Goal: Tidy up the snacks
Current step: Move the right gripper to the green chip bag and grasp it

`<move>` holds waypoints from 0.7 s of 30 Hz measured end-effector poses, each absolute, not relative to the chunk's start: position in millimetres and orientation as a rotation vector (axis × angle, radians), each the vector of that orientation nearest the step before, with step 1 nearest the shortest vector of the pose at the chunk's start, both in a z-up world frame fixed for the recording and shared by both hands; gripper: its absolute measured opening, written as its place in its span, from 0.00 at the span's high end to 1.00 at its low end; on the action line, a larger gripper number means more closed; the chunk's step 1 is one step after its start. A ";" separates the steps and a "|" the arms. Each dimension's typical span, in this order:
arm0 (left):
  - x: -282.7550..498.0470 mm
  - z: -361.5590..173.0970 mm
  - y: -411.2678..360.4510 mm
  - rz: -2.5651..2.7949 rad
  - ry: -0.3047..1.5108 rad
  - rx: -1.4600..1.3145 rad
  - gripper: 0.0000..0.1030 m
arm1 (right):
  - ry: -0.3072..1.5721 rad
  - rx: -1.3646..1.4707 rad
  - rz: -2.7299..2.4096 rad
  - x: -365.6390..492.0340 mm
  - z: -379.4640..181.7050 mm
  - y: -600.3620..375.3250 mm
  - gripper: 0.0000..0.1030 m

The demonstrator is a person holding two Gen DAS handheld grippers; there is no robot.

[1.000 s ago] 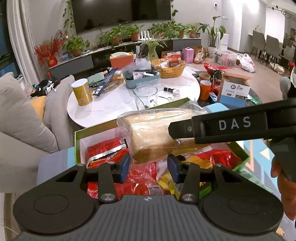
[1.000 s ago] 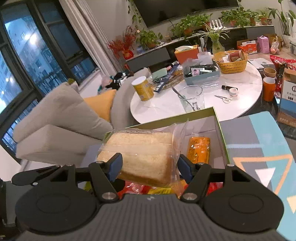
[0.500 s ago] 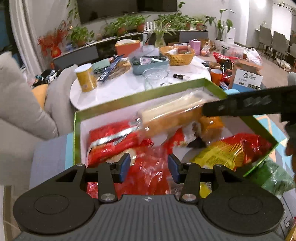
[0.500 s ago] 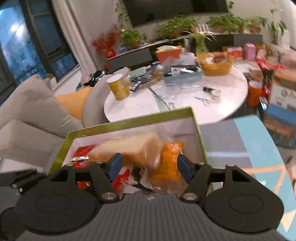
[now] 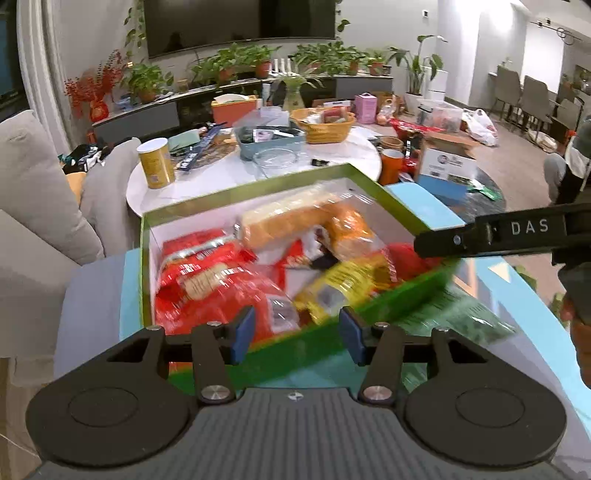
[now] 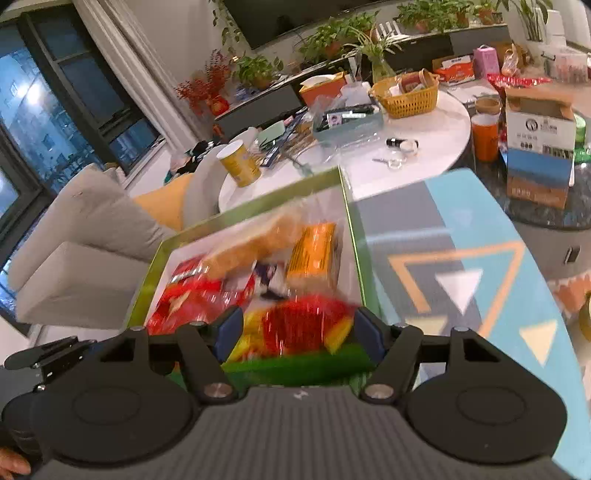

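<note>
Lying in the green box (image 5: pixel 280 194), bagged bread (image 5: pixel 280 223) sits beyond both fingers.

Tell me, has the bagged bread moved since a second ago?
Yes. The bagged bread has gone from between the right gripper's fingers, above the green box, to lying inside it at the far end.

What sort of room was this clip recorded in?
Most likely a home living room: a grey sofa beside a round white table, a wall-mounted TV over a potted-plant ledge, and dining chairs beyond.
</note>
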State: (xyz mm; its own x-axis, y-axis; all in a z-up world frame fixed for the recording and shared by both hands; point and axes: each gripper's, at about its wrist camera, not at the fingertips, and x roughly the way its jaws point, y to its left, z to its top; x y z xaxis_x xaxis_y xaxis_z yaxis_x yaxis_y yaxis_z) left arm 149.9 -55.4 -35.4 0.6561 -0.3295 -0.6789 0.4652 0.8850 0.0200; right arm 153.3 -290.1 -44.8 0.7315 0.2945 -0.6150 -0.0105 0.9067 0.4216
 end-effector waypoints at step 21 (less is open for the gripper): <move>93.6 -61.4 -72.6 -0.478 0.834 0.188 0.53 | 0.935 0.359 0.110 115.2 -96.5 -291.3 0.31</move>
